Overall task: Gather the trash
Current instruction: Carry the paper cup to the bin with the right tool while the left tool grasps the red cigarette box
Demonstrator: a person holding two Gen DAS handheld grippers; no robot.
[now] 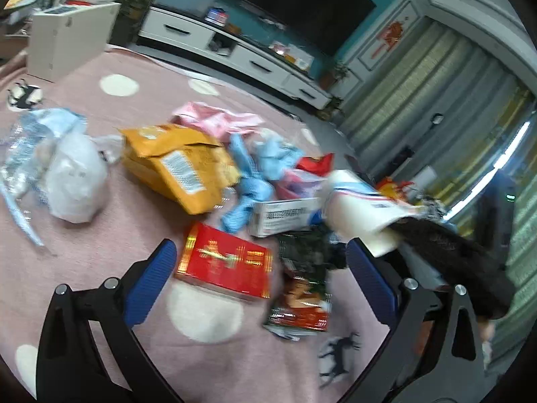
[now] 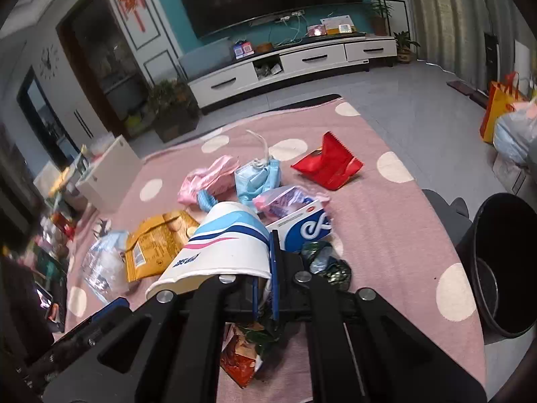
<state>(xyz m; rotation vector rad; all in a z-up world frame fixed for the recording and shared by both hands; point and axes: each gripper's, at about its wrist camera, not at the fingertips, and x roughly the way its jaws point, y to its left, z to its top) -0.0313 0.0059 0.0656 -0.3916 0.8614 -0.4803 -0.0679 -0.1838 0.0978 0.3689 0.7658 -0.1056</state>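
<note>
Trash lies in a heap on a pink dotted rug (image 2: 386, 221). My right gripper (image 2: 265, 262) is shut on the rim of a white paper cup with blue stripes (image 2: 225, 245), held above the heap; the cup also shows in the left wrist view (image 1: 355, 208). My left gripper (image 1: 258, 275) is open and empty, low over a red box (image 1: 225, 265) and a crumpled snack wrapper (image 1: 302, 305). Around them lie a yellow snack bag (image 1: 181, 164), blue face masks (image 2: 255, 178), a pink bag (image 2: 208, 178), a red wrapper (image 2: 329, 161) and a white-blue box (image 2: 302, 225).
A black trash bin (image 2: 503, 265) stands at the rug's right edge. A white box (image 2: 107, 174) stands at the rug's left. A clear plastic bag (image 1: 74, 174) lies left of the heap. A TV cabinet (image 2: 288, 63) runs along the far wall.
</note>
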